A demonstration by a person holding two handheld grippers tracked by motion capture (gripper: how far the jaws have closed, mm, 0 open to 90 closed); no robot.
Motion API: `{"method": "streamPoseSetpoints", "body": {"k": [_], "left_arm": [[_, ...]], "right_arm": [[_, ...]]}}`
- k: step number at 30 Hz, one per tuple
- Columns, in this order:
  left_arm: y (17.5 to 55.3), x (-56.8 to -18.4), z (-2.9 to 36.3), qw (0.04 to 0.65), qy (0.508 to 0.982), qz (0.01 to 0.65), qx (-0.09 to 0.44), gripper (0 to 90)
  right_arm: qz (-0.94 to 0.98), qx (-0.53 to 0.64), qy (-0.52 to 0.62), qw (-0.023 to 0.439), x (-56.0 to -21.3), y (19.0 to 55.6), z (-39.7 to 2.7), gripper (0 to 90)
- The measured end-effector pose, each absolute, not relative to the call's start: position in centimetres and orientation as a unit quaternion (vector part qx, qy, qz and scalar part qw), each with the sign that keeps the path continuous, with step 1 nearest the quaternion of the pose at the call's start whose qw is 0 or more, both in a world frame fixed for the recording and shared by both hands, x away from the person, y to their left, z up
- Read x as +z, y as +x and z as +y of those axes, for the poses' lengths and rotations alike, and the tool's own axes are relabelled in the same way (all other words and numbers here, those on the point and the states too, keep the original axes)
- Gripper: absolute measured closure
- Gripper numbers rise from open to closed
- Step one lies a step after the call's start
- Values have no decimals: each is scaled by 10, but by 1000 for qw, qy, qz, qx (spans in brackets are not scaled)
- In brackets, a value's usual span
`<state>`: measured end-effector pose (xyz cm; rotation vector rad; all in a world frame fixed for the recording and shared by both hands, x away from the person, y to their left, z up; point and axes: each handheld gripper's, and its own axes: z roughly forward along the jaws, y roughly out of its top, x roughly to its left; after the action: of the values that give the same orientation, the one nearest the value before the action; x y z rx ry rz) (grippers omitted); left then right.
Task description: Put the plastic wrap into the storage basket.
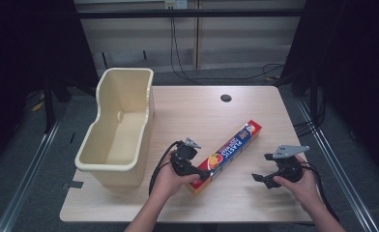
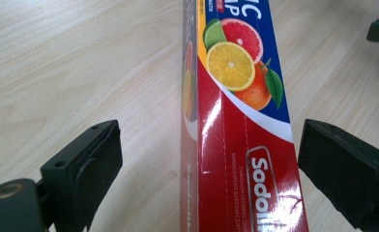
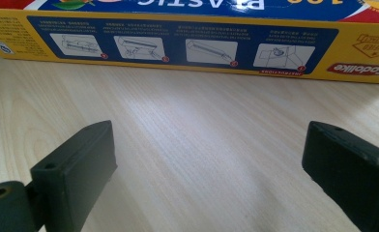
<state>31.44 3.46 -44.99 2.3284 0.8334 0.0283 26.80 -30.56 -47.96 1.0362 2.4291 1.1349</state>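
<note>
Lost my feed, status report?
Left gripper open, straddling plastic wrap box, no contact. Right gripper open beside it. Nothing in the way.

The long red, blue and yellow cardboard box of plastic wrap [image 1: 228, 153] carries white lettering on its blue top face; in the high view "PLASTIC" reads along it, with "100" in a yellow patch near the far end. In the left gripper view the red near end of the box [image 2: 248, 159] shows the white brand word "Sodolike", cut off at the frame edge, with small unreadable print beside it. In the right gripper view the yellow side of the box [image 3: 187, 48] bears "Sodolike" upside down and "PLASTIC" inverted above.
</note>
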Motion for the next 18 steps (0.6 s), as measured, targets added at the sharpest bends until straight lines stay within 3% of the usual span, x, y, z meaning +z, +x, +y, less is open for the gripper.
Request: {"method": "streamPoseSetpoints", "body": {"k": [18], "left_arm": [[337,-434,-4,316,893,321,-11,73]], "right_arm": [[827,400,371,134,-477,271,-311,48]]}}
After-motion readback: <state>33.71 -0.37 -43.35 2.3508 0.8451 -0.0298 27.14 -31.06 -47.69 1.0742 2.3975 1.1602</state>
